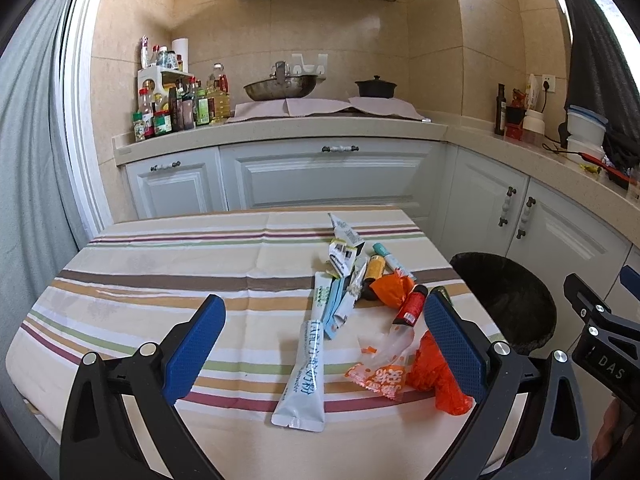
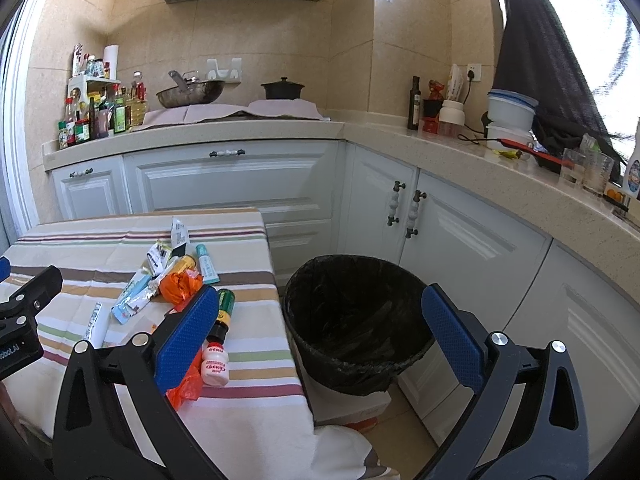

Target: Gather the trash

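Nothing is gripped yet, by the look of it: the left gripper (image 1: 324,344) is held with its jaws spread wide and empty over the striped table (image 1: 160,264), and the right gripper (image 2: 320,336) is spread just as wide and empty too, hung mostly over the black-lined trash bin (image 2: 356,312) off the table's edge. The trash pile is found at roughly 1 o'clock from the left gripper, and the nearest piece, a long white sachet (image 1: 306,368), is framed right between the left fingers. Its long axis runs about 12 to 6 o'clock, leaning slightly toward 1, so it lies nearly along the fingers' reach and could probably be pinched across its width with little or no wrist turn. Just to its right, a clear wrapper with orange print (image 1: 380,364) and a crumpled orange bag (image 1: 436,372) are seen up against the right-side finger. From the right gripper, a small white bottle (image 2: 215,364) and a green-capped bottle (image 2: 224,308) are seen at about 9 o'clock, just beside its left finger (image 2: 188,340); whether that finger is actually touching them can't quite be told through the fisheye. The bin sits at 3 o'clock from the pile, so the left hand is judged nearer the sachet, the right nearer the bottles and the bin.
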{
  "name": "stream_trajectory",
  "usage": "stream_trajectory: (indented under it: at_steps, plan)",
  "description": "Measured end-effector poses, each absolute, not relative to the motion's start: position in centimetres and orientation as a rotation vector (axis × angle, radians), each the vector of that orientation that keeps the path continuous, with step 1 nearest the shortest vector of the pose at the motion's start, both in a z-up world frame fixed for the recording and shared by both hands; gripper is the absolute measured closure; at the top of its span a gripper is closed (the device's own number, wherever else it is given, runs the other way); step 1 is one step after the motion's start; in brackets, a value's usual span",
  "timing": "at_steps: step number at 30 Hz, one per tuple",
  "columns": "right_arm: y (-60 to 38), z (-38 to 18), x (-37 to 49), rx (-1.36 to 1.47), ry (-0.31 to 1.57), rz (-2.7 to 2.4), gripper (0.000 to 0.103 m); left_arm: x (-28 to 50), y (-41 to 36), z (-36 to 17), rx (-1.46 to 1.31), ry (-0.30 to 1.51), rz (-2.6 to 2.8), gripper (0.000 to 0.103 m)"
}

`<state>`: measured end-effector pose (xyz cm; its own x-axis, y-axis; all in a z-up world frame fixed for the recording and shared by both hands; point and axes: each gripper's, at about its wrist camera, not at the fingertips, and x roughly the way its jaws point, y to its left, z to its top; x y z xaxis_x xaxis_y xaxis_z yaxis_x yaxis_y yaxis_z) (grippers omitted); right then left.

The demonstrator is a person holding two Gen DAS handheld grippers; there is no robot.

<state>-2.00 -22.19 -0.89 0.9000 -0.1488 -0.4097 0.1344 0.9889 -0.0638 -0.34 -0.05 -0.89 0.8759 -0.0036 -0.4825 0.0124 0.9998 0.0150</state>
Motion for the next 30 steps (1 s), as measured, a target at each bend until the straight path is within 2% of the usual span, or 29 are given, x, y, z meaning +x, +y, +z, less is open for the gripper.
stream_trajectory:
  at_steps: [12,13,15,19,21,24,30]
  plan:
    - [-18.1,-2.9,-0.7,-0.053,0.511,-0.031,0.006,0.2,4.0,-3.6,0.018,0.6,0.072,0.007]
    - [-17.7,-3.1,-0.6,-0.059,0.516,-0.022,0.007,0.2,4.3,-3.8,0.02,0.606,0.082,0.007]
    - [-16.9,-3.6,-0.4,-0.075,0.534,-0.002,0.021,0.4,5.1,-4.1,0.017,0.618,0.093,0.007]
    - [-16.4,-4.4,0.3,-0.071,0.576,0.011,0.03,0.5,6.3,-4.9,0.004,0.639,0.106,0.007]
    - [-16.6,-4.8,0.6,-0.054,0.592,0.004,0.038,0.6,6.6,-5.1,0.002,0.644,0.108,0.007]
    - [-17.2,-5.5,1.4,-0.044,0.626,-0.013,0.045,0.8,6.9,-5.4,-0.002,0.653,0.106,0.007]
    - [-17.3,-7.3,2.4,-0.049,0.693,0.005,0.053,1.1,6.6,-6.0,-0.002,0.674,0.084,0.008]
